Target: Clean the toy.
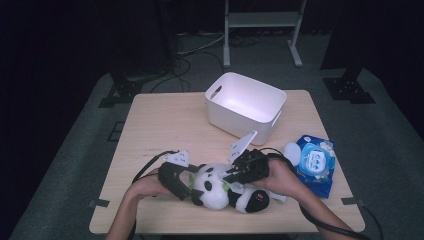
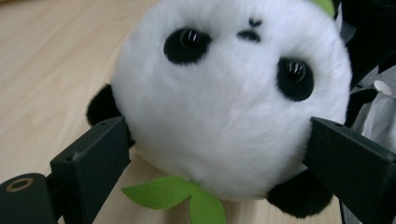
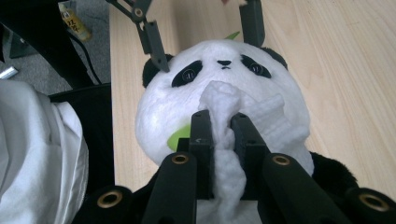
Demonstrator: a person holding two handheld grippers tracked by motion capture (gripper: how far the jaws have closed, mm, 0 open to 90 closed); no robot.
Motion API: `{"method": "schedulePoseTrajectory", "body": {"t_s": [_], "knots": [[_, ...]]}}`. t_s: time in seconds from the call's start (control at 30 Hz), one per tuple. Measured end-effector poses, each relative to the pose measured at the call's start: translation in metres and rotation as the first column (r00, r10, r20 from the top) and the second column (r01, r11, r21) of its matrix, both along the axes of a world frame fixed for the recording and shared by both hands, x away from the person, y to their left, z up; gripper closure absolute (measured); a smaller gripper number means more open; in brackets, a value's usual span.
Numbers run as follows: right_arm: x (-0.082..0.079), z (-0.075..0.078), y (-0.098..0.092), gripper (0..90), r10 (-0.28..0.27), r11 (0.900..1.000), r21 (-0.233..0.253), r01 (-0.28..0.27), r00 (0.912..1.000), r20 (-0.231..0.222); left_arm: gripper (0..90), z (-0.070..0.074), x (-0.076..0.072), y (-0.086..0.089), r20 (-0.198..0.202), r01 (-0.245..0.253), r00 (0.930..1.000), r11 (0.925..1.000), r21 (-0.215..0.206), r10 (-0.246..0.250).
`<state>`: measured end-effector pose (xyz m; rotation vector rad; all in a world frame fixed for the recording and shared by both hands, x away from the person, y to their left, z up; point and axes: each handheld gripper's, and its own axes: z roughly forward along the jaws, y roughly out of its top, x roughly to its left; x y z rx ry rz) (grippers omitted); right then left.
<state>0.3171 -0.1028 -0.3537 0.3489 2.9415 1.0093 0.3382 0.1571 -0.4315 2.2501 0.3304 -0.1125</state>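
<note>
A black-and-white panda plush (image 1: pixel 212 189) lies on the wooden table (image 1: pixel 160 125) near the front edge, its face (image 2: pixel 233 93) toward my left gripper. My left gripper (image 2: pixel 219 135) has its jaws set wide against both sides of the head, clasping it; the right gripper view shows this gripper (image 3: pixel 208 46) beyond the head. My right gripper (image 3: pixel 222 126) is shut on a crumpled white wipe (image 3: pixel 224 105) that is pressed on top of the panda's head (image 3: pixel 219 88). In the high view it (image 1: pixel 231 176) sits over the plush. A green leaf tag (image 2: pixel 177 196) hangs below the chin.
A white plastic bin (image 1: pixel 215 95) stands empty at the back centre of the table. A blue pack of wipes (image 1: pixel 315 162) with a round white lid (image 1: pixel 291 152) lies at the right edge. White cloth (image 3: pixel 37 163) hangs close at the left in the right gripper view.
</note>
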Motion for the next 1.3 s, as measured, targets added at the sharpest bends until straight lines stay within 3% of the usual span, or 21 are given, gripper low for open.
{"method": "schedulePoseTrajectory", "body": {"t_s": [0.17, 0.47, 0.63, 0.8, 0.9, 1.0, 1.3], "knots": [[-0.003, 0.004, 0.014, 79.7, 0.03, 0.999, -0.017, -0.029, 0.9991, 0.03, 6.7, -0.003, 0.001, 0.0, -0.017, 0.003, 0.9998, 0.9996, -0.028, -0.004], [-0.004, 0.005, 0.047, 79.7, 0.091, 0.996, -0.023, -0.09, 0.9955, 0.028, 7.9, -0.002, 0.001, -0.002, -0.008, 0.009, 0.9999, 0.9996, -0.028, -0.009], [0.009, 0.003, 0.061, 79.6, 0.095, 0.994, -0.052, -0.092, 0.9947, 0.04, 7.8, -0.002, 0.001, -0.001, -0.014, 0.0, 0.9999, 0.9995, -0.032, -0.001], [0.027, 0.007, 0.048, 79.6, 0.025, 0.999, -0.032, -0.024, 0.9987, 0.044, 7.8, -0.002, 0.001, -0.001, -0.014, 0.005, 0.9999, 0.9994, -0.033, -0.006], [0.033, 0.005, 0.038, 79.6, 0.004, 0.999, -0.032, -0.004, 0.9998, 0.021, 7.8, -0.001, 0.001, -0.001, -0.014, 0.004, 0.9999, 0.9995, -0.032, -0.005], [0.031, 0.001, 0.031, 79.7, -0.009, 1.0, -0.009, 0.009, 0.9999, -0.012, 7.7, 0.0, 0.001, -0.001, -0.019, 0.006, 0.9998, 0.9992, -0.04, -0.007], [0.005, -0.002, 0.03, 79.7, 0.044, 0.999, 0.002, -0.044, 0.999, -0.011, 6.9, 0.008, -0.001, -0.003, -0.002, 0.01, 0.9999, 0.9978, -0.066, -0.01]]}}
